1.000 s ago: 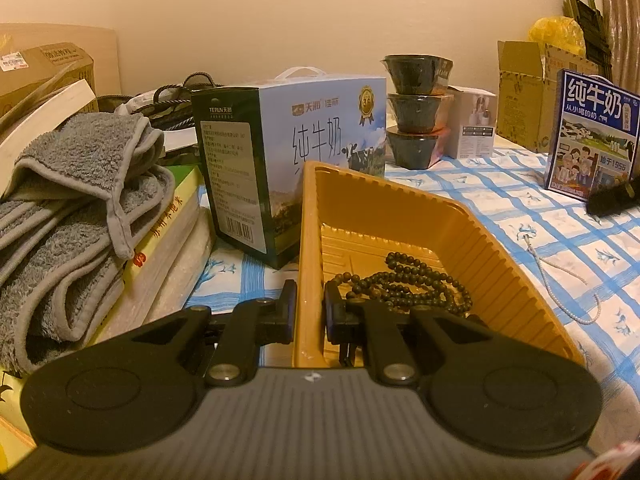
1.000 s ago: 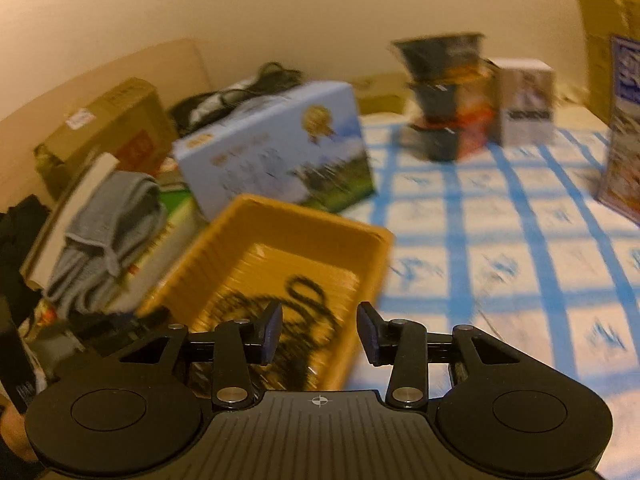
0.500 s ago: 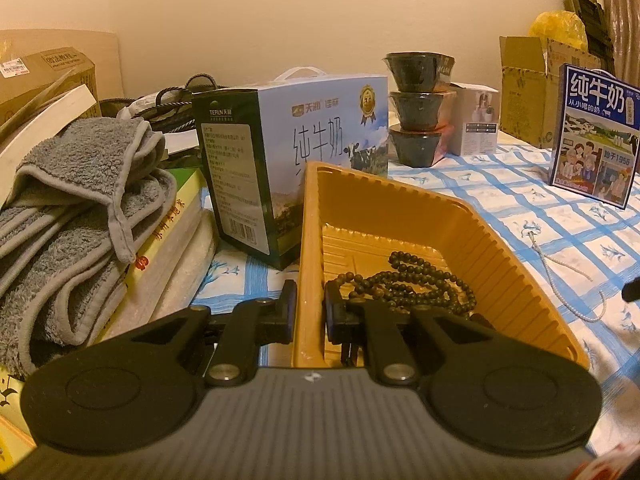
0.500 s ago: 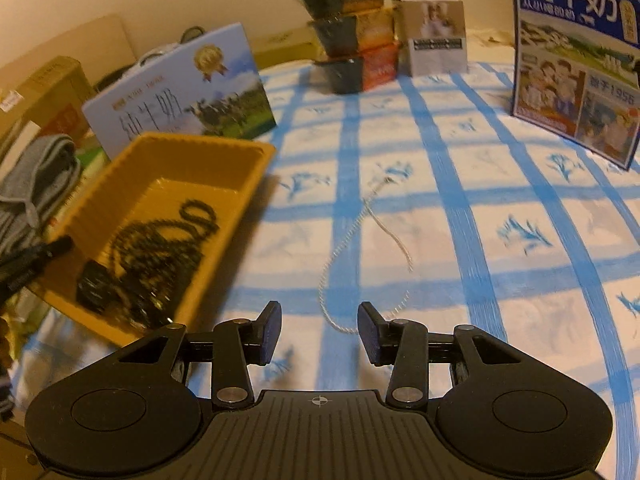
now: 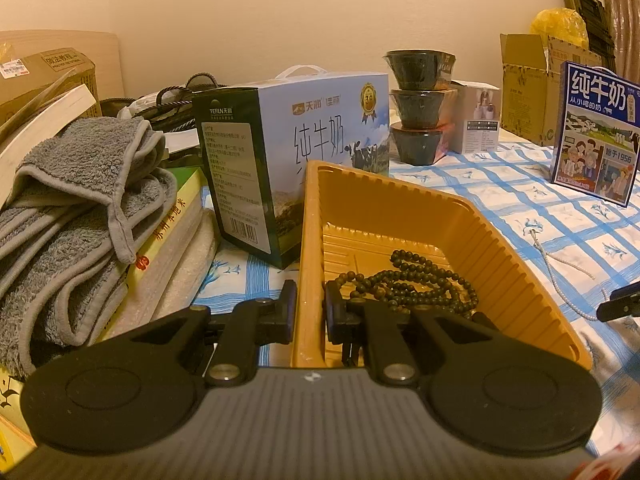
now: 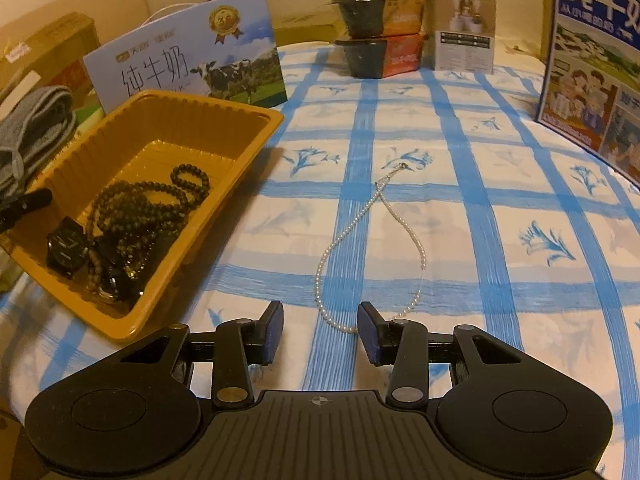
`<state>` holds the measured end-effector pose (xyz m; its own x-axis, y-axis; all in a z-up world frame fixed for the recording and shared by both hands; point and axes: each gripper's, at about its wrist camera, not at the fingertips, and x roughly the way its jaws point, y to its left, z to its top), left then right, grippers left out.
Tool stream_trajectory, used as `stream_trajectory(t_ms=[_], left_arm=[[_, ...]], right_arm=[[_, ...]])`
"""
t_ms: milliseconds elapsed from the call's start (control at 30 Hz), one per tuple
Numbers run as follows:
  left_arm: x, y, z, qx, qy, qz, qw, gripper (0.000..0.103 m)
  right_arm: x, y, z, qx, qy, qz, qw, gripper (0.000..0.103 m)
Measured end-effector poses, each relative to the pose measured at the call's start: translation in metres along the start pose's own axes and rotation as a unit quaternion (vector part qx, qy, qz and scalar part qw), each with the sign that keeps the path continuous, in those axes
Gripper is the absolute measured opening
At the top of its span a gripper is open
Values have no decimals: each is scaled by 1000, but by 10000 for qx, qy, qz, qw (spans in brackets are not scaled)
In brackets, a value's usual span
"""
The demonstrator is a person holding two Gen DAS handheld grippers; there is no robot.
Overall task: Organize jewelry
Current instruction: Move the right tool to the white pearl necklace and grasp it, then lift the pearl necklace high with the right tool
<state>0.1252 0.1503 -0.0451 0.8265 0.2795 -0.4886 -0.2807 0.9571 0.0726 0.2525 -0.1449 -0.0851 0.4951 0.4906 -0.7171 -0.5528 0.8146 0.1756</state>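
One piece left out: pearl necklace (image 6: pixel 372 248) on cloth (image 6: pixel 500 200), right of tray (image 6: pixel 192 216). Beads (image 6: pixel 148 208), watch (image 6: pixel 66 250) already inside. Left gripper (image 5: pixel 310 312) pinches tray wall. Right gripper (image 6: pixel 320 332) spread over necklace's near loop; next, lower and pinch.

Open blue-checked tablecloth (image 6: pixel 472 208) stretches ahead of the right gripper (image 6: pixel 320 330), offering clear passage around the pearl necklace (image 6: pixel 362 240). The yellow tray (image 6: pixel 256 120) blocks the left, stacked bowls (image 6: pixel 366 16) the far edge, a blue milk carton (image 6: pixel 592 56) the right.
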Motion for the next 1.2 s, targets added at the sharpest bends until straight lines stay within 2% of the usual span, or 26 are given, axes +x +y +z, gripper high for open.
stream_trajectory(t_ms=[67,133,200,467,633,867,967,1200], left_arm=[[0,0,0,-1,-2,-2,10000,13],[0,0,0,-1,1,-2,10000,13],[0,0,0,0,-4,-4,10000,13],[0,0,0,-5,3,-5,10000,13],[0,0,0,-10,1,-3,10000,13],[0,0,0,-11,3,-6,10000,13],[1,0,0,-7,-5,-12,10000,13],[0,0,0,-13,-7,-11,10000,13]], right_arm=[[5,1,1,-107,-12,-39,9999,40],[11,2,1,-250,-5,-83,9997,33],[17,3,2,-356,39,-132,9993,30],[36,8,1,-673,93,-253,9974,24],[38,12,2,-856,158,-199,9960,3],[36,10,2,-798,141,-193,9965,2],[28,2,4,-470,77,-67,9988,2],[-22,-21,24,228,-439,182,9986,2]])
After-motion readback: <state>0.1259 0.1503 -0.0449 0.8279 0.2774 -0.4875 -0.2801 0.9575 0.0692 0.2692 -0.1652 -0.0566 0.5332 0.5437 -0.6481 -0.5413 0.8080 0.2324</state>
